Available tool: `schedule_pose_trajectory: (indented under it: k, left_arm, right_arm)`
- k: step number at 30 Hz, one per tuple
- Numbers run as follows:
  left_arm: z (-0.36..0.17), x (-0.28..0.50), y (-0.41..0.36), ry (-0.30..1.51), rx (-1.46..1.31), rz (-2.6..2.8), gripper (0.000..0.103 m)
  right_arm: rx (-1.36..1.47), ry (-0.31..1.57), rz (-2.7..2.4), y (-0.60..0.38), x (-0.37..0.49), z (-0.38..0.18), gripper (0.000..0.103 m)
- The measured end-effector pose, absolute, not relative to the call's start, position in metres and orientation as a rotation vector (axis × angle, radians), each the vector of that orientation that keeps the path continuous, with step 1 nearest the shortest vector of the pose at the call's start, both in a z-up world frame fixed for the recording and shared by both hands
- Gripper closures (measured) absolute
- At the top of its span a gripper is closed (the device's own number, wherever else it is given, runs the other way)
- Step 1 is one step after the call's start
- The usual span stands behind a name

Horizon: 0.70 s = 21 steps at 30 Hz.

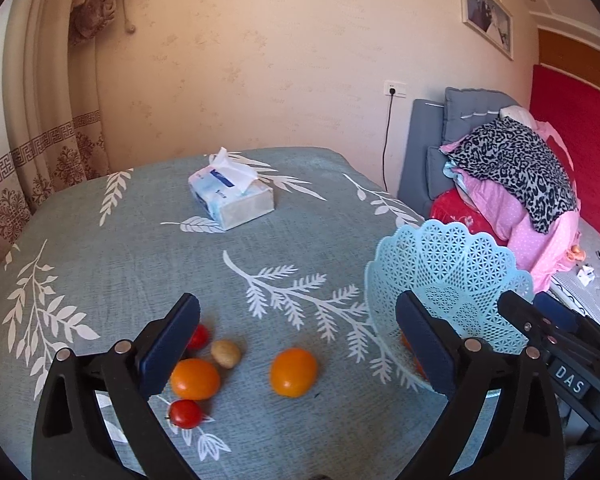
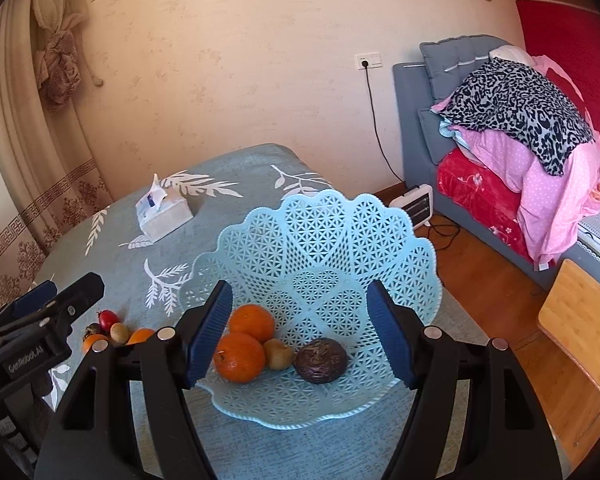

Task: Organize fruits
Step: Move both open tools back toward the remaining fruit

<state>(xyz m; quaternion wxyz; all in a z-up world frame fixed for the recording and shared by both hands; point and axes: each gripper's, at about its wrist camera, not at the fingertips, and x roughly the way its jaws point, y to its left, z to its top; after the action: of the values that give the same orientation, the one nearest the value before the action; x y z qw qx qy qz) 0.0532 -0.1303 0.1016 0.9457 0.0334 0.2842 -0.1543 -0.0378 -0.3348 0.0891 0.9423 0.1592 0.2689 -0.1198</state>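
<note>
On the leaf-patterned tablecloth (image 1: 100, 248) lie loose fruits: an orange (image 1: 293, 372), a second orange (image 1: 195, 379), a small brown kiwi (image 1: 225, 353), a red tomato (image 1: 185, 413) and another red one (image 1: 198, 336) half hidden behind a finger. My left gripper (image 1: 296, 300) hovers over them, open wide and empty. A light blue lattice basket (image 2: 320, 216) holds two oranges (image 2: 252, 322), a kiwi (image 2: 278, 354) and a dark wrinkled fruit (image 2: 320, 360). Over the basket's near side, my right gripper (image 2: 300, 286) is open with nothing between its fingers.
A tissue box (image 1: 231, 198) sits toward the table's far side. Right of the table is a bed with piled clothes (image 2: 520, 120), a small white heater (image 2: 416, 204) on the wooden floor and a wooden stool (image 2: 580, 320). Curtains (image 1: 40, 140) hang at the left.
</note>
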Motion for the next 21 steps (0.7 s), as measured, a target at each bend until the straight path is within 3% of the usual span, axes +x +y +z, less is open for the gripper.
schedule_pose_trajectory:
  k: [21]
  left_arm:
    - [0.092,0.066,-0.04,0.663,0.027,-0.196,0.006]
  right_arm:
    - [0.217,0.589,-0.015,-0.269,-0.037,0.09,0.032]
